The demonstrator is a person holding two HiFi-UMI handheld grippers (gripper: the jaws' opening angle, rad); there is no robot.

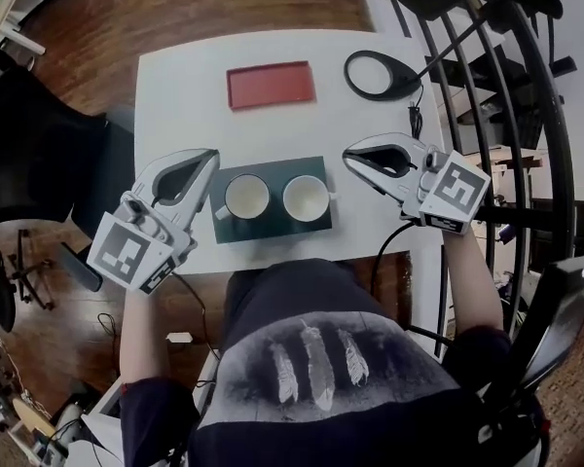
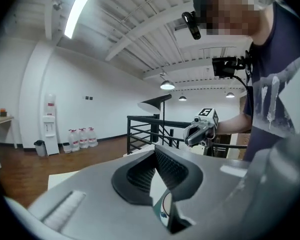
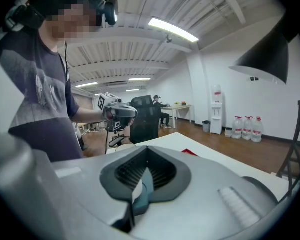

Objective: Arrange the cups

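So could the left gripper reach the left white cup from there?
Probably yes: the left gripper hovers right beside the left white cup, with nothing between them, though its jaws are shut and must open first.

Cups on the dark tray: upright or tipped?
Upright. The head view shows the left cup and the right cup with round open mouths facing up, side by side on the dark tray.

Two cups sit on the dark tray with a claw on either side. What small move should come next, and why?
Probably draw the left claw and right claw back, away from the dark green tray. Both are shut and empty on either side of it. The left cup and right cup already stand upright side by side on the tray, so nothing seems left to grip.
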